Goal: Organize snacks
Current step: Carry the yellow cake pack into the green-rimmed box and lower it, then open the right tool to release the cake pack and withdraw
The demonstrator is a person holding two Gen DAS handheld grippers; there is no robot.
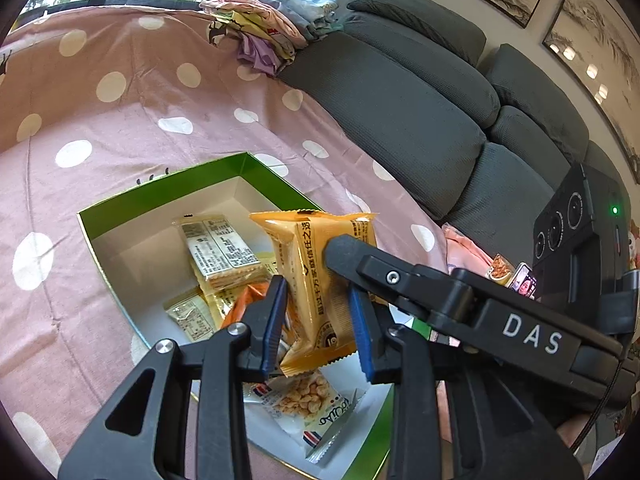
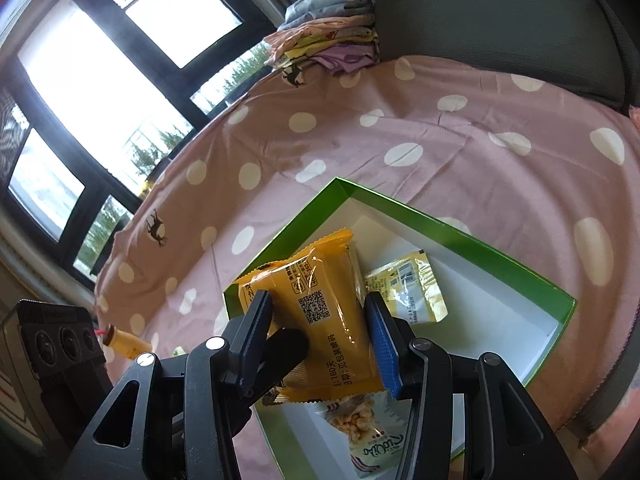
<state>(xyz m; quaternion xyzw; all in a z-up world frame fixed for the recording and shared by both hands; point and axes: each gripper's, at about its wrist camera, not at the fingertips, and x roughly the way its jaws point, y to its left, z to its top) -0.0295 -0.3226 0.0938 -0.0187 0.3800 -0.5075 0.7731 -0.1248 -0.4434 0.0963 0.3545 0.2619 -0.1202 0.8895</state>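
Orange packet [image 1: 320, 280] hangs upright above the green box [image 1: 168, 184], both grippers' fingers around it: left gripper [image 1: 318, 320] apparently pinching its lower half, right gripper [image 2: 320, 336] apparently clamped across it.

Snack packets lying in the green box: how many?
4 visible: a pale cracker packet at the far side, a second pale packet at left, an orange packet beside it, a white puffed-snack packet nearest. The held packet may hide more.
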